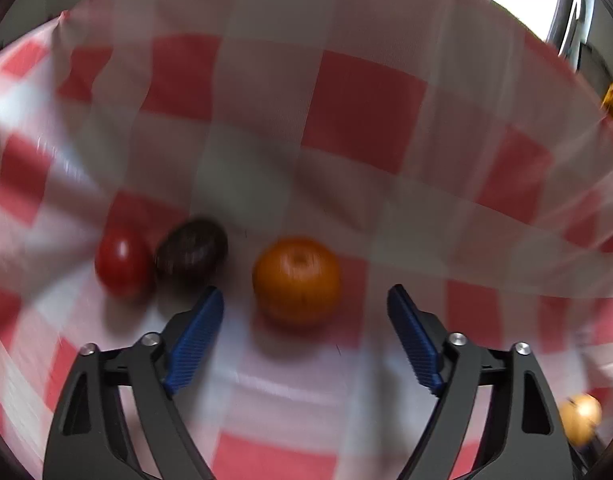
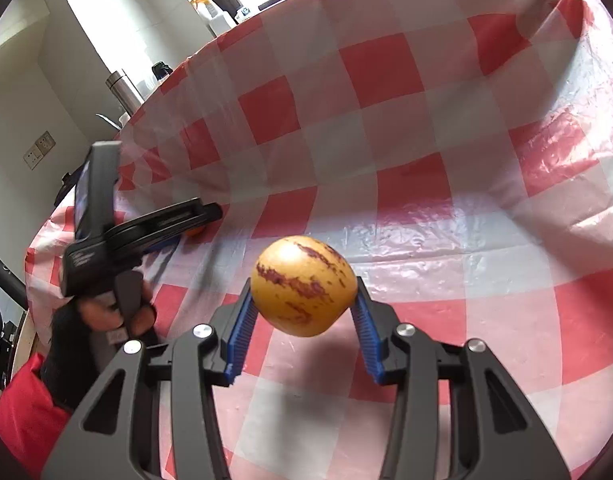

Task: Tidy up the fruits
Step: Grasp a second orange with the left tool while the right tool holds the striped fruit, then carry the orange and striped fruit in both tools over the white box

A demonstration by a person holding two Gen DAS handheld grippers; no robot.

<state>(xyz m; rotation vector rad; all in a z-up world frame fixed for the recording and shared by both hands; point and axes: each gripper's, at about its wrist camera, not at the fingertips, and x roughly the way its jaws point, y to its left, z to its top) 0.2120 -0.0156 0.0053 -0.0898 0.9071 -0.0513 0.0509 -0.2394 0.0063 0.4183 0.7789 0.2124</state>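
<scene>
In the left wrist view an orange fruit (image 1: 297, 280) lies on the red-and-white checked tablecloth (image 1: 366, 100), just ahead of my open left gripper (image 1: 304, 300) and between its blue pads. A red fruit (image 1: 121, 266) and a dark purple fruit (image 1: 191, 251) touch each other left of it. In the right wrist view my right gripper (image 2: 303, 300) is shut on a yellow fruit with purple streaks (image 2: 303, 285), held above the cloth. The same fruit shows at the left view's lower right (image 1: 580, 418). The left gripper's body (image 2: 146, 236) appears at the left.
The cloth covers a table whose far edge (image 2: 266, 12) curves across the top. Beyond the edge stand a metal flask (image 2: 124, 86), bottles (image 2: 210, 10) and a window. A gloved hand (image 2: 102, 316) holds the left gripper.
</scene>
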